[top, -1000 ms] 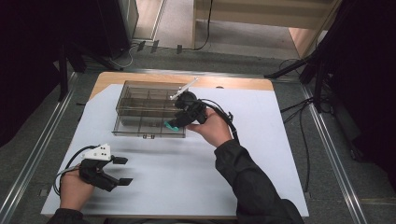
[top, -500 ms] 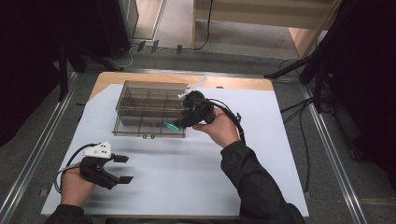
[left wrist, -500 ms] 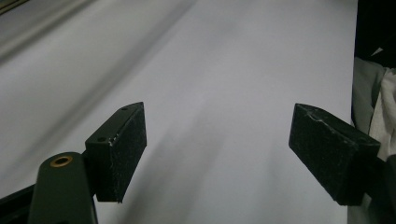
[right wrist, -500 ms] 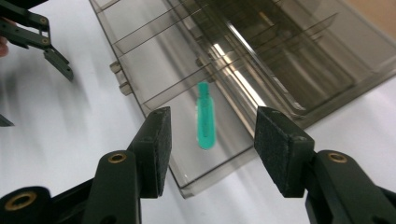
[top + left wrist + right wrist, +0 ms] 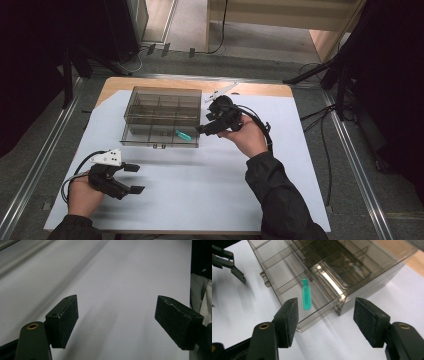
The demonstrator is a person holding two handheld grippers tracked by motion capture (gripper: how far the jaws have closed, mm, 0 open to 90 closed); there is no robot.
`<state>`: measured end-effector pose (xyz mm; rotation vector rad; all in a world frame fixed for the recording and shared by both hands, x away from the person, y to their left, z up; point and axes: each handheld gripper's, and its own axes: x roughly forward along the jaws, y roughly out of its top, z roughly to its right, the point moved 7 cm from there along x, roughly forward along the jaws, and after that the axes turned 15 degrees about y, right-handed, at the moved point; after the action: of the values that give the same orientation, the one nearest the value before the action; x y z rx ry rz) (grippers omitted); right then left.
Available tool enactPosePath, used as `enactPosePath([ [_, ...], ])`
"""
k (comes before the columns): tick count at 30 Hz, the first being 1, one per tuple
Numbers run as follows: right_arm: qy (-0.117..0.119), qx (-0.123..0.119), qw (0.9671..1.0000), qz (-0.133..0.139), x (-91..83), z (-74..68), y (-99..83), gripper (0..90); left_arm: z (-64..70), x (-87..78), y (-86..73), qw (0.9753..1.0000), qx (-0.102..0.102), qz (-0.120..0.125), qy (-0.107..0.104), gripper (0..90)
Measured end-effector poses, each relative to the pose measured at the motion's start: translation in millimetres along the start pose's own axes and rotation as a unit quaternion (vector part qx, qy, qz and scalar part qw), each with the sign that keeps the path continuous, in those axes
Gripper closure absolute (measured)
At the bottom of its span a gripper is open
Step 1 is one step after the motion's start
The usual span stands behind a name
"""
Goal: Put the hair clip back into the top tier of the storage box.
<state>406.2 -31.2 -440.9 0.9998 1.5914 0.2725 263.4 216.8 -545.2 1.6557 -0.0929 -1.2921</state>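
The desk [image 5: 150,85] is a wooden top covered by a pale grey-white sheet [image 5: 200,180], standing on a grey floor [image 5: 45,145] with metal rails and loose black cables. A clear smoked-plastic compartment box [image 5: 161,117] sits at the sheet's far edge. A small teal plastic tube [image 5: 183,134] lies in its near right compartment. The right hand-held gripper [image 5: 202,131] hovers just beside that corner, jaws apart and empty. The left hand-held gripper [image 5: 134,178] rests near the front-left edge, jaws apart over bare sheet.

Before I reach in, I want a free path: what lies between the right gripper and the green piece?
In the right gripper view, the clear organizer box's wall stands between the right gripper and the green piece.
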Motion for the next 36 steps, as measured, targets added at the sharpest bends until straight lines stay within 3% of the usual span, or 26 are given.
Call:
enactPosePath([
  [1, -0.004, -0.001, 1.0, 0.006, -4.5, 4.2, -1.3, 33.6, -0.2, 1.2, 0.3, 1.0, -0.002, 0.001, -0.003, 20.0],
  [15, -0.022, 0.03, 0.9993, 0.007, -15.1, 28.3, -16.5, 28.2, -0.9, 1.5, 1.9, 1.0, -0.004, 0.004, -0.001, 20.0],
  [17, -0.019, 0.032, 0.9993, 0.0, -16.4, 32.6, -21.3, 22.8, -1.3, 1.8, 2.5, 1.0, -0.005, 0.006, -0.001, 20.0],
  [26, -0.04, 0.022, 0.9989, -0.005, -15.7, 50.2, -36.3, 23.4, -1.7, 0.1, 4.9, 0.9998, -0.007, 0.016, -0.001, 20.0],
  [30, -0.04, 0.021, 0.999, -0.003, -15.9, 56.7, -41.9, 23.4, -1.5, 1.3, 5.6, 0.9998, -0.009, 0.017, -0.003, 20.0],
  [32, -0.033, 0.023, 0.9992, -0.001, -15.4, 61.1, -46.9, 23.6, -1.3, 2.3, 6.3, 1.0, 0.0, 0.009, -0.001, 20.0],
  [33, -0.034, 0.019, 0.9992, 0.001, -15.1, 62.4, -48.6, 23.7, -0.6, 2.7, 7.1, 1.0, 0.003, 0.009, -0.001, 19.9],
  [34, -0.047, 0.001, 0.9989, -0.004, -14.9, 67.0, -53.1, 24.1, 0.2, 4.3, 7.5, 0.9999, 0.008, 0.005, -0.005, 19.8],
  [36, -0.058, -0.005, 0.9982, -0.013, -14.9, 70.6, -56.7, 24.1, 0.1, 5.2, 7.1, 1.0, 0.008, 0.002, -0.001, 19.8],
])
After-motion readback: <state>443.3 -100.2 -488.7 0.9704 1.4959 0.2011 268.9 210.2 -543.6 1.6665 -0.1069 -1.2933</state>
